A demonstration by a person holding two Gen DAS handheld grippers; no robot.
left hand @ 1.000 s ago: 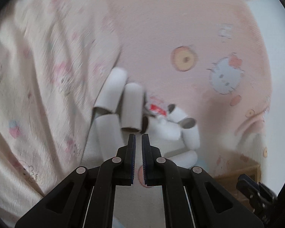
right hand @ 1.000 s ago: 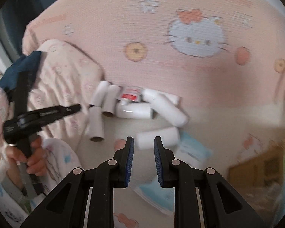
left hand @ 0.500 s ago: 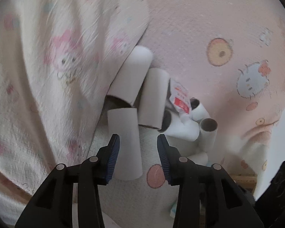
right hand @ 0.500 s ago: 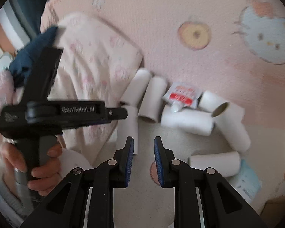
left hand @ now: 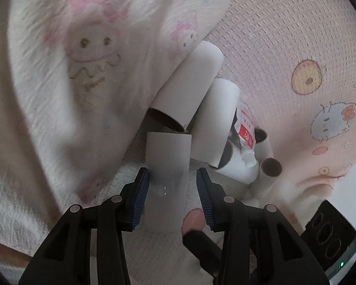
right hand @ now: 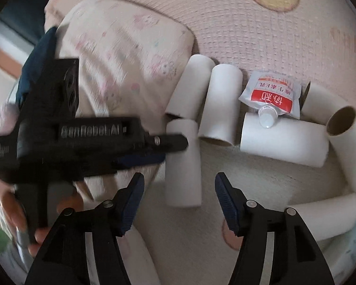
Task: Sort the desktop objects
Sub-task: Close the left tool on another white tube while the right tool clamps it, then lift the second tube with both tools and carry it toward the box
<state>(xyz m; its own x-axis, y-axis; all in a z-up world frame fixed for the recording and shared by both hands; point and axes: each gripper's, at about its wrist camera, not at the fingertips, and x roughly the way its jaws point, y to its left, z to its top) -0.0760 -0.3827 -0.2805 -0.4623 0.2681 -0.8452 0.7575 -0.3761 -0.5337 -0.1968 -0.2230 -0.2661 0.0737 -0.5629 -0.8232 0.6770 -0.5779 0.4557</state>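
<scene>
Several white cardboard tubes lie in a loose heap on a pink cartoon-print blanket (left hand: 284,35). My left gripper (left hand: 173,182) is open, its jaws on either side of the nearest tube (left hand: 168,161), apart from it or barely touching. That tube also shows in the right wrist view (right hand: 182,163), with the left gripper (right hand: 152,152) at its left side. My right gripper (right hand: 179,187) is open and empty, just short of the same tube. A red and white spouted pouch (right hand: 271,97) lies on another tube (right hand: 284,140); it also shows in the left wrist view (left hand: 245,133).
A cream plush blanket (left hand: 71,83) with pink characters is bunched at the left, against the tubes. More tubes lie at the right (right hand: 346,137) and lower right (right hand: 320,216). The right gripper's body (left hand: 330,237) is at the lower right of the left wrist view.
Both grippers moved in close to the tubes. The left gripper opened and came astride the nearest tube. The right gripper opened wide in the last half second.
</scene>
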